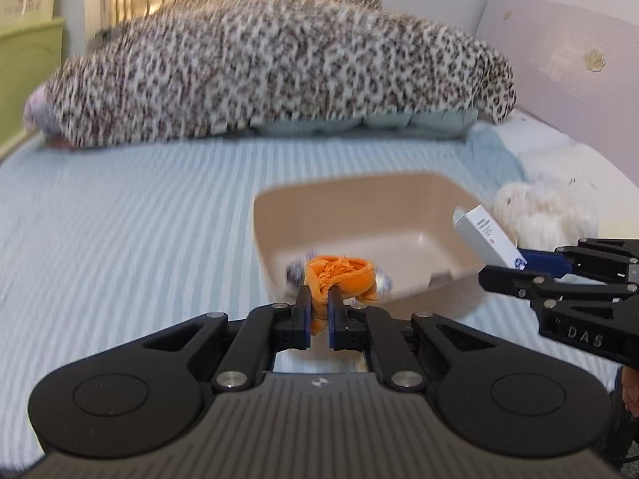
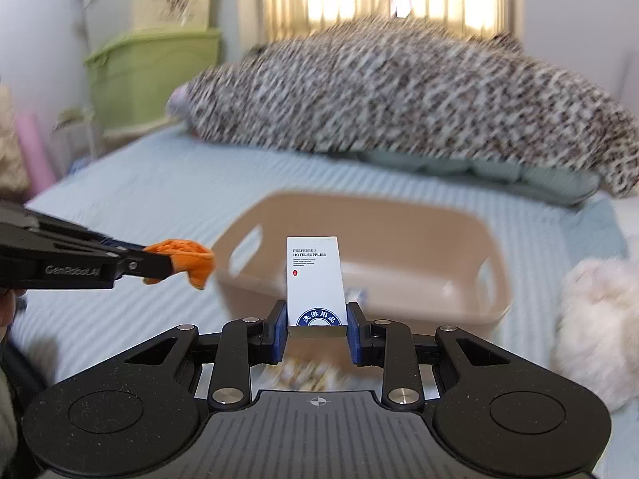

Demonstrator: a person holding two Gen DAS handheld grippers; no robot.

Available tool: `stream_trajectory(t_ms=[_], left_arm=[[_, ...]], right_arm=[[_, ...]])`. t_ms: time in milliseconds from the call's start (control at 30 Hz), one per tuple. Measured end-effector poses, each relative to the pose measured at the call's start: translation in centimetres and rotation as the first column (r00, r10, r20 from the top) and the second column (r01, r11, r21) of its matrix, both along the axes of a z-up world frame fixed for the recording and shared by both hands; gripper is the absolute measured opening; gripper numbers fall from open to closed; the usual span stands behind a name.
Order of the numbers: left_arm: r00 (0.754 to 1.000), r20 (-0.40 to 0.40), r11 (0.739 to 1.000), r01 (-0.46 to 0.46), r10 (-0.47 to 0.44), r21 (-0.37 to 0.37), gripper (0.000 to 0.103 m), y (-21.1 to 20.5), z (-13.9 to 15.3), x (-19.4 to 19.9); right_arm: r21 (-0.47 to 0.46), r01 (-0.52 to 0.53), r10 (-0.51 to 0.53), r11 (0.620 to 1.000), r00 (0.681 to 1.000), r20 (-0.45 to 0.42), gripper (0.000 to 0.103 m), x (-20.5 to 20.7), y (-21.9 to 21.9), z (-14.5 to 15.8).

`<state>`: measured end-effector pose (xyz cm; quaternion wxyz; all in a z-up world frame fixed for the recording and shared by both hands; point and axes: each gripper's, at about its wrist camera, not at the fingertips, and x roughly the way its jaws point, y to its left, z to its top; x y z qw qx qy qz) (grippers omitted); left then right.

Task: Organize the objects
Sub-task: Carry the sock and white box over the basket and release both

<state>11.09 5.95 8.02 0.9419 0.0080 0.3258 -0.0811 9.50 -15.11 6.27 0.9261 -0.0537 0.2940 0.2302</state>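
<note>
My left gripper (image 1: 319,311) is shut on a crumpled orange cloth (image 1: 339,275) and holds it above the near rim of a beige plastic bin (image 1: 359,199) on the bed. The cloth also shows in the right wrist view (image 2: 187,259), left of the bin (image 2: 399,219). My right gripper (image 2: 317,319) is shut on a white hotel-supplies box (image 2: 315,279), held upright in front of the bin. In the left wrist view the box (image 1: 485,235) hangs over the bin's right rim. A small blue-and-white item (image 1: 295,269) lies blurred behind the cloth.
The bed has a light blue striped sheet (image 1: 120,219). A leopard-print blanket (image 1: 259,72) is piled at the far side. A white fluffy toy (image 1: 547,207) lies right of the bin. Green and cream storage boxes (image 2: 151,72) stand beyond the bed's left side.
</note>
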Motion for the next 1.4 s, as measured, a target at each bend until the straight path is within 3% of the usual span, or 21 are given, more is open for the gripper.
stream_trajectory(t_ms=[167,367,533,633,767,800,867,900,933,1000,1200,1400], left_arm=[[1.0,0.031,1.0,-0.004,0.003,0.026,0.009,-2.1,1.1,4.1],[0.999,0.001,0.997,-0.043,0.043,0.071,0.009,-4.5,-1.0,9.4],[0.995,-0.075,0.993,-0.062,0.07,0.1,0.009,-5.4,-4.4,13.0],[0.984,-0.16,0.994,-0.065,0.078,0.088,0.009,-5.4,-6.8,14.9],[0.975,-0.209,0.995,-0.063,0.077,0.072,0.012,-4.8,-8.5,15.4],[0.975,-0.21,0.996,-0.067,0.078,0.059,0.015,-4.5,-8.5,15.2],[0.977,-0.204,0.997,-0.062,0.07,0.043,0.035,-4.1,-8.0,14.7],[0.979,-0.191,0.997,-0.065,0.071,0.04,0.056,-4.0,-7.6,14.3],[0.982,-0.172,0.996,-0.075,0.081,0.043,0.069,-4.0,-7.0,13.9],[0.987,-0.135,0.995,-0.082,0.088,0.055,0.071,-3.9,-5.8,13.0],[0.993,-0.104,0.997,-0.057,0.063,0.061,0.078,-3.8,-3.3,10.2],[0.992,-0.113,0.996,-0.043,0.052,0.084,0.078,-3.6,-3.1,6.5]], right_arm=[[0.021,0.082,-0.083,0.996,0.995,0.06,0.029,3.4,-1.6,2.1],[-0.01,0.169,-0.168,0.986,0.983,0.069,0.029,8.4,-3.2,1.6],[-0.069,0.212,-0.21,0.975,0.977,0.031,0.029,12.7,-3.5,-0.1],[-0.109,0.224,-0.227,0.969,0.974,-0.013,0.029,14.3,-3.4,-1.9],[-0.162,0.219,-0.229,0.962,0.972,-0.05,0.03,14.9,-2.8,-4.0],[-0.169,0.219,-0.231,0.961,0.972,-0.052,0.03,15.0,-2.7,-4.4],[-0.165,0.222,-0.233,0.961,0.971,-0.05,0.039,14.8,-2.6,-4.5],[-0.153,0.219,-0.228,0.964,0.973,-0.046,0.043,14.6,-2.6,-4.4],[-0.148,0.218,-0.226,0.965,0.973,-0.041,0.046,14.2,-2.7,-4.1],[-0.152,0.219,-0.226,0.964,0.974,-0.029,0.057,13.4,-2.8,-3.6],[-0.143,0.209,-0.211,0.967,0.977,-0.001,0.067,9.7,-3.4,-1.8],[-0.143,0.205,-0.208,0.968,0.978,0.0,0.076,6.4,-4.2,-1.4]])
